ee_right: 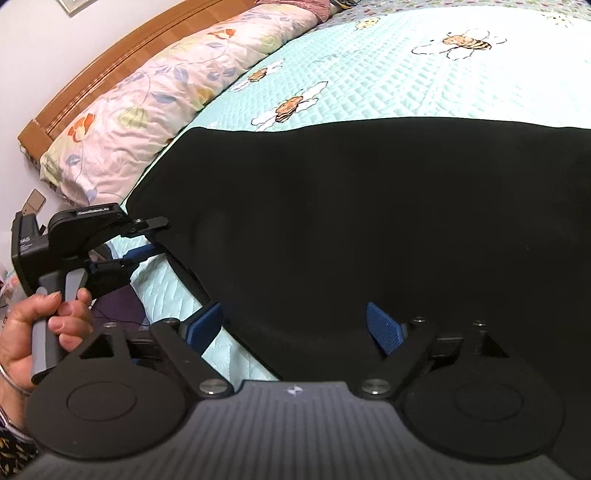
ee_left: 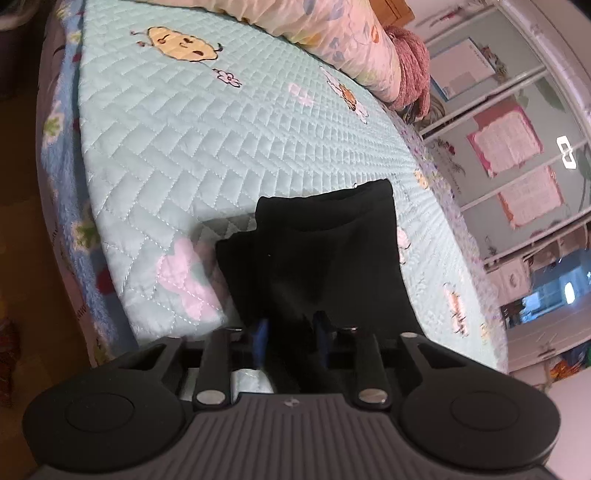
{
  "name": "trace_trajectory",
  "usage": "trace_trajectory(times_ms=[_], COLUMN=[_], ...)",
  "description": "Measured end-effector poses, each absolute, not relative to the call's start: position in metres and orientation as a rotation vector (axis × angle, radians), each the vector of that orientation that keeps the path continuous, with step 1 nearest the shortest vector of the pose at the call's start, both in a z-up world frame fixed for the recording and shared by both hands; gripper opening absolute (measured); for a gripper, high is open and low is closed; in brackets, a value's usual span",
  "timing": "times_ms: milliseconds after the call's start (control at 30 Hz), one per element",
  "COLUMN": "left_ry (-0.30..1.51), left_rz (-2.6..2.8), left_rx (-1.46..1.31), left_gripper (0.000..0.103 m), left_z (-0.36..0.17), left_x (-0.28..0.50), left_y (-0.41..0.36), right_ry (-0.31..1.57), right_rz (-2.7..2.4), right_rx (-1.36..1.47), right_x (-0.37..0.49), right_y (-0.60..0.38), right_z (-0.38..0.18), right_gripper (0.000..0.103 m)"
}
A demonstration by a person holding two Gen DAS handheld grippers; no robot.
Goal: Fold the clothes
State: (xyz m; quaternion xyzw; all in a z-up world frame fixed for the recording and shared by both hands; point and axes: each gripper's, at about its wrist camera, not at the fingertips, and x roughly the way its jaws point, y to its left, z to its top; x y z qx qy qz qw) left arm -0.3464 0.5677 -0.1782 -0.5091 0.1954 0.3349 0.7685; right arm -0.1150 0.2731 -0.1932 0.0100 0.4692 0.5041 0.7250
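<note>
A black garment (ee_left: 325, 251) lies on the quilted mint bedspread (ee_left: 184, 147), with its edge bunched up toward my left gripper (ee_left: 291, 336). That gripper's blue pads (ee_left: 260, 339) are shut on the dark cloth. In the right wrist view the garment (ee_right: 369, 206) spreads wide across the bed. There the left gripper (ee_right: 159, 238), held by a person's hand (ee_right: 55, 314), pinches its left edge. My right gripper (ee_right: 295, 326) stands open just over the garment's near part. Its blue pads (ee_right: 207, 325) are far apart and press on nothing.
A floral pillow (ee_right: 147, 99) lies along the wooden headboard (ee_right: 110, 62) at the far left. A pink knitted item (ee_left: 410, 62) sits past the pillow (ee_left: 332, 29). Glass-panelled doors (ee_left: 517, 147) stand beyond the bed. The bed's edge drops to a wooden floor (ee_left: 22, 258).
</note>
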Motion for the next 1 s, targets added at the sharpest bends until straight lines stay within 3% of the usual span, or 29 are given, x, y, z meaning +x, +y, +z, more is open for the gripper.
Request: trace_trajectory(times_ms=[100,233,367,433,667,700,833,1000], left_ry=[0.417,0.411,0.429,0.437,0.464,0.479,0.466,0.394], left_rz=[0.689,0.635,0.620,0.613,0.517,0.490,0.451,0.437], left_rx=[-1.082,-1.056,-1.101,-1.141,-1.191,-1.193,-1.223,-1.239], left_gripper=[0.009,0.009,0.010,0.020,0.029,0.029,0.011,0.009], left_z=[-0.170,-0.158,-0.164,-0.170,-0.175,-0.175,-0.174,-0.157], left_x=[-0.349,-0.349,-0.346,-0.345,-0.332,-0.329,-0.323,-0.325], left_y=[0.563,0.560,0.562,0.561,0.541,0.538,0.532,0.534], right_ry=[1.050,1.038,0.842,0.742,0.505,0.483,0.420,0.360], right_rz=[1.120,1.096,1.096,1.121,1.143,1.138,1.106,1.055], right_rx=[0.022,-0.022,-0.256,-0.370,-0.709,-0.738,-0.803,-0.856], right_x=[-0.112,-0.115,-0.145,-0.164,-0.209,-0.212,-0.216,-0.217], right_y=[0.273,0.269,0.264,0.261,0.271,0.271,0.270,0.273], right_z=[-0.191,-0.181,-0.166,-0.161,-0.173,-0.175,-0.177,-0.180], right_gripper=[0.086,0.074,0.074,0.074,0.075,0.075,0.075,0.076])
